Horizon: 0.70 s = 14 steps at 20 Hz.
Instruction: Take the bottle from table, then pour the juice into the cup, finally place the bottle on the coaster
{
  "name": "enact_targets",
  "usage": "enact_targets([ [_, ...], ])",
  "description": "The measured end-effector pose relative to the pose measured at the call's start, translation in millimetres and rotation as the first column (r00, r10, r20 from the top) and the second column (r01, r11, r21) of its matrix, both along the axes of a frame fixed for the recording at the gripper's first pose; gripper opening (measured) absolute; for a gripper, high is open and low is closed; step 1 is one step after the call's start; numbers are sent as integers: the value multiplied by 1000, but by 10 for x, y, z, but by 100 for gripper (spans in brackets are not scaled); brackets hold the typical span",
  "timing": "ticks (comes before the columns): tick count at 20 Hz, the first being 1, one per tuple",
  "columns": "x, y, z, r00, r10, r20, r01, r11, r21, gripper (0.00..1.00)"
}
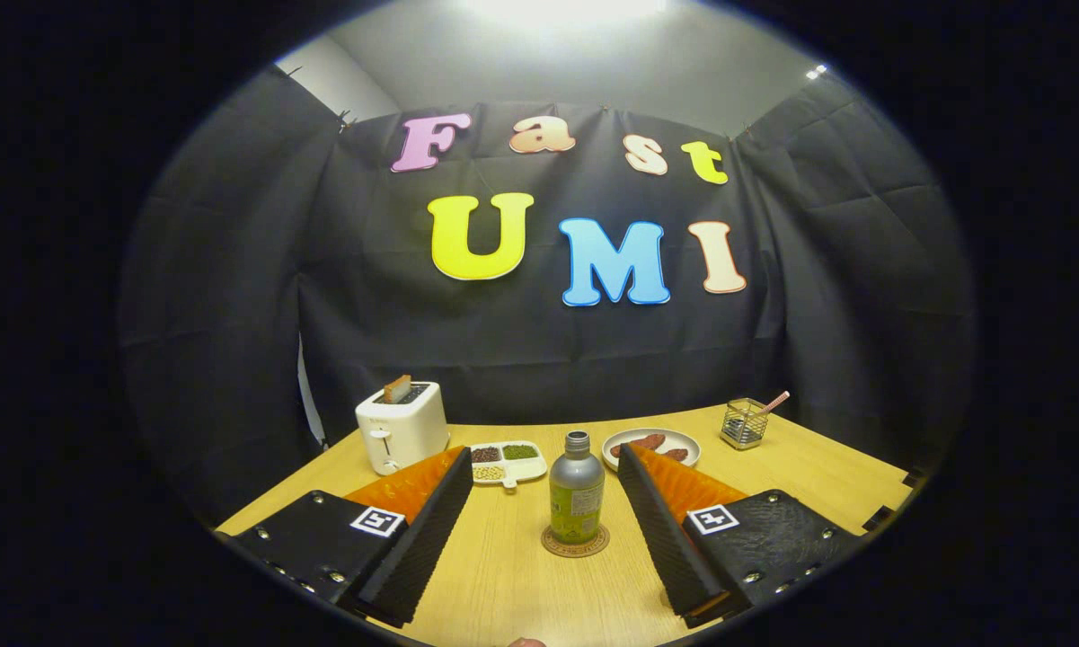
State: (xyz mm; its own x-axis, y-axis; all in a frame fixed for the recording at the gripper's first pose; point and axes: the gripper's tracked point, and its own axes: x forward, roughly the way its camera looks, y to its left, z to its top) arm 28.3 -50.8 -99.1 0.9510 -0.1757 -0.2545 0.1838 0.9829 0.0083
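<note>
Toast (397, 388) pokes up from one slot of a white toaster (402, 428) that stands at the far left of the wooden table (503, 575), close to the black cloth wall; a small mark on the toaster's front is too tiny to read. Just right of it lies a white divided dish (507, 463) with dark, green and pale grains in separate compartments. Further right, in the middle, the bottle (577, 487) stands upright on a round woven coaster (575, 543); it has a silvery neck and cap and a yellow-green lower body, and its label carries print that is too small to make out. The hand-held gripper (541, 526) is spread wide and released, its two fingers reaching forward on either side of the bottle with clear table showing between each finger and the bottle, so neither one touches it. Each finger's housing bears a square black-and-white marker tag. Behind the right finger sits a white plate (651, 447) holding reddish-brown pieces of food. Beyond that, toward the far right of the table, a small wire basket (743, 423) holds a thin pinkish stick that leans out to the right.
</note>
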Motion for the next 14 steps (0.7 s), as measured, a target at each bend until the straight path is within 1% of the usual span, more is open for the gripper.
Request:
enact_targets([
  [6, -520, 157, 424, 997, 57, 58, -58, 998, 1, 99],
  [10, -714, 237, 584, 992, 88, 94, -91, 995, 35, 99],
  [14, -822, 307, 682, 987, 124, 100, -126, 992, 10, 99],
])
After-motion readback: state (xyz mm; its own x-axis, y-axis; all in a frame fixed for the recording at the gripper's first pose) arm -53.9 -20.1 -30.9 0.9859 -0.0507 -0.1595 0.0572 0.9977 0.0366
